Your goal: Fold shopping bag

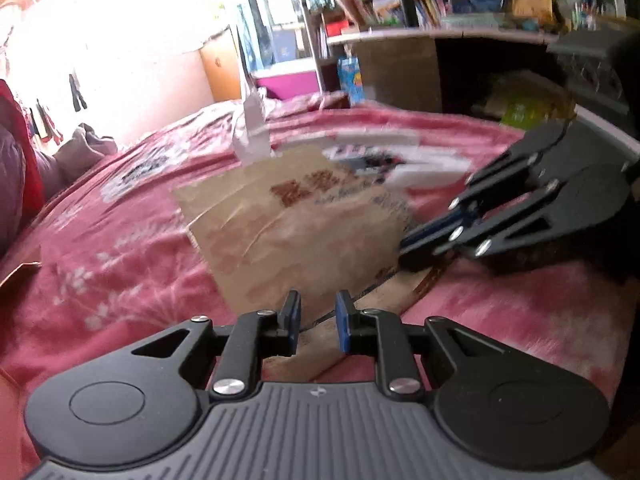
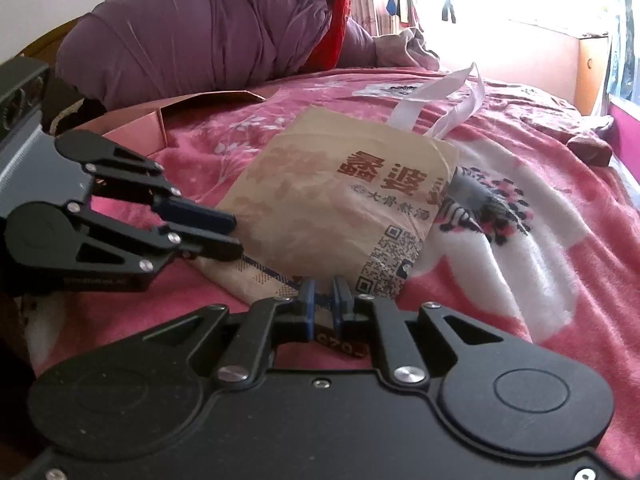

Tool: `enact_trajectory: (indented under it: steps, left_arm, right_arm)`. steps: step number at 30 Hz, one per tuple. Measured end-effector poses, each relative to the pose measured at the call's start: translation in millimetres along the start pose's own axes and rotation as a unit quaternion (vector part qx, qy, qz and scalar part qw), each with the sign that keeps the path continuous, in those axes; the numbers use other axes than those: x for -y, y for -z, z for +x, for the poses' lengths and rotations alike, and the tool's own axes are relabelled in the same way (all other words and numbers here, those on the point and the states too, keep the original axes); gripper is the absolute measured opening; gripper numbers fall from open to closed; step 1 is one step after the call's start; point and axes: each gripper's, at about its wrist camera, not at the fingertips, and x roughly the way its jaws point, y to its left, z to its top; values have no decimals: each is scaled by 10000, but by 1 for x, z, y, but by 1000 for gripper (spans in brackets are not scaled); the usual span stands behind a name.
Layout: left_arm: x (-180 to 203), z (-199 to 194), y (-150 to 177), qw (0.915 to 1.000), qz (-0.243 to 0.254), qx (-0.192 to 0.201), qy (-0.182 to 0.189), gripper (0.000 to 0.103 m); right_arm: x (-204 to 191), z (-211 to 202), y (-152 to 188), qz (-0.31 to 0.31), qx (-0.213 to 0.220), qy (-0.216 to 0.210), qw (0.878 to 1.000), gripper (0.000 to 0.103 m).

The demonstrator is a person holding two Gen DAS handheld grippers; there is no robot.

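Pink blanket (image 2: 520, 300), QR-printed shopping bag (image 2: 340, 200), desk (image 1: 400, 64) left-view only

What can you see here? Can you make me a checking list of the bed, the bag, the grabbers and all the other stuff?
Surface: pink flowered blanket spread on a bed.
Job's things: brown paper shopping bag, partly folded, near edge lifted; white handles at its far end.
Clutter: open pink cardboard box; purple quilt bunched at the head of the bed.
Grippers: left gripper and right gripper each pinch the bag's near edge.
Cables: nothing seen.
Surroundings: bright window; crowded desk with books.
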Motion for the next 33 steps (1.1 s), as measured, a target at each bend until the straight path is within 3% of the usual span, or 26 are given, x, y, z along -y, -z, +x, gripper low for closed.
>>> enact_trajectory:
  steps: [3,9,23,27,33]
  left_arm:
    - [16,8,0,9997,218,-18,123,18]
    - [-1,12,3,9986,-124,-312,411,18]
    - [-20,5,14,9972,-394,-272,568,18]
    - [-21,6,14,9973,-379,-274,559,18]
    - [-22,5,13,9974,-371,-231,572,18]
  right_arm:
    - [-6,-1,1,-33,-2,116,9999,8]
    - [-11,-3,4,-365,-27,177,9992,5]
    - [-4,-13,5,-425,-12,417,9982,3]
    - [13,-14,13,-158,-309,760,9965,11]
    - [13,-36,11,-250,135,1105,9935,11]
